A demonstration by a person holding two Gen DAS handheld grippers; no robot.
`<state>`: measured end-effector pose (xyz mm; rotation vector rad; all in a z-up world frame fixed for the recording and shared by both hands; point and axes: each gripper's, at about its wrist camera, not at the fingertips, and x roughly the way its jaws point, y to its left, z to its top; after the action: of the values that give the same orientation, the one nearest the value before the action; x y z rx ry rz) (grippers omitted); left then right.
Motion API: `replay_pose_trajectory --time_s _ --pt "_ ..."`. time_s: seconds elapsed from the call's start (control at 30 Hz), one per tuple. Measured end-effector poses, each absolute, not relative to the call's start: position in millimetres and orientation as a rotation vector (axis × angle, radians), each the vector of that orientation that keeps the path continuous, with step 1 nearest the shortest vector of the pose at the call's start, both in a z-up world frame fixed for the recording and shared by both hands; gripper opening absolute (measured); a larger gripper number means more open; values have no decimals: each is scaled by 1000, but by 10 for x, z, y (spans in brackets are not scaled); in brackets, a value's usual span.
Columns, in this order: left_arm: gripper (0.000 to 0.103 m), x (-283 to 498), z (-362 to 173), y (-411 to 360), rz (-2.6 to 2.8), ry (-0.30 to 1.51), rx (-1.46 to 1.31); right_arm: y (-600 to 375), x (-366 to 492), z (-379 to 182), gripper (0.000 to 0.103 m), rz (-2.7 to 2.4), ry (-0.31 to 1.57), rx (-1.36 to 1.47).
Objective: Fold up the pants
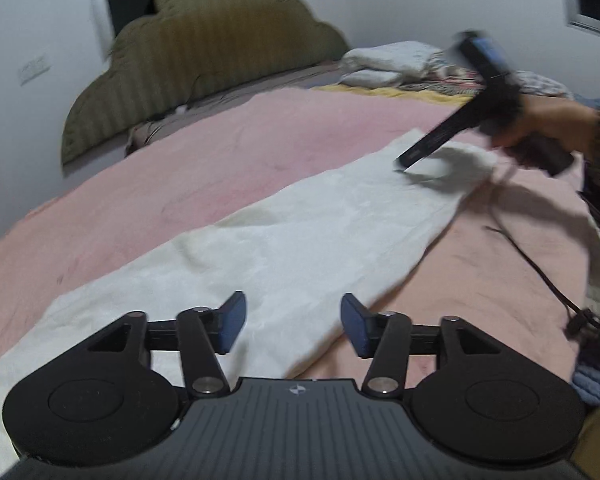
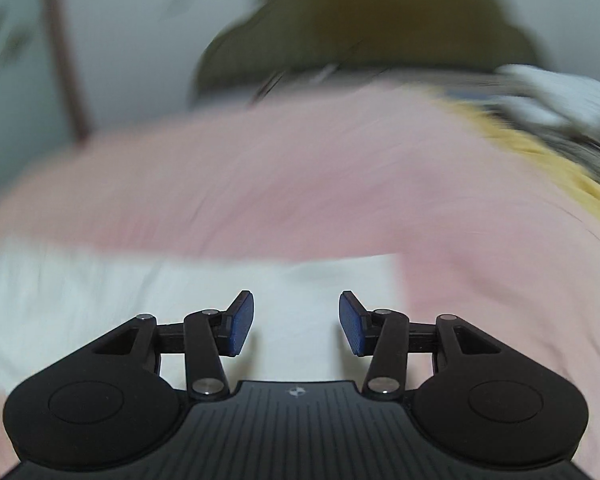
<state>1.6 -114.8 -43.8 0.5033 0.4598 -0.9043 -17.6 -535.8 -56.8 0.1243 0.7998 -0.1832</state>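
Note:
White pants [image 1: 284,240] lie stretched long across a pink bed sheet [image 1: 204,148], one end near me, the other at the far right. My left gripper [image 1: 293,326] is open and empty, just above the near part of the pants. My right gripper [image 2: 296,322] is open and empty, over the far end of the pants [image 2: 188,296]; that view is motion-blurred. In the left wrist view the right gripper [image 1: 410,160] angles down with its tip at the far end, where the cloth is bunched up.
An olive headboard cushion [image 1: 204,52] stands at the bed's head by the wall. White pillows [image 1: 392,62] and a yellow blanket edge [image 1: 384,91] lie at the far right. A black cable [image 1: 540,268] trails over the sheet on the right.

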Motion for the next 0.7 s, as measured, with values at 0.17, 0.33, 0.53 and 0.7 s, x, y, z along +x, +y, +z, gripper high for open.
replay_pose_trajectory --time_s 0.17,0.33,0.53,0.7 --pt "70 49 -470 -1231 -840 393 538 -5516 261 -732 68 -267 826 101" --pt "69 501 -540 -1345 -662 490 493 -5324 17 -574 68 -297 739 97" --pt "58 1205 -723 -1559 -528 733 465 -4867 -117 -595 68 16 820 80" --pt "57 1664 -788 -1654 -441 783 394 -4939 235 -740 75 -28 820 108"
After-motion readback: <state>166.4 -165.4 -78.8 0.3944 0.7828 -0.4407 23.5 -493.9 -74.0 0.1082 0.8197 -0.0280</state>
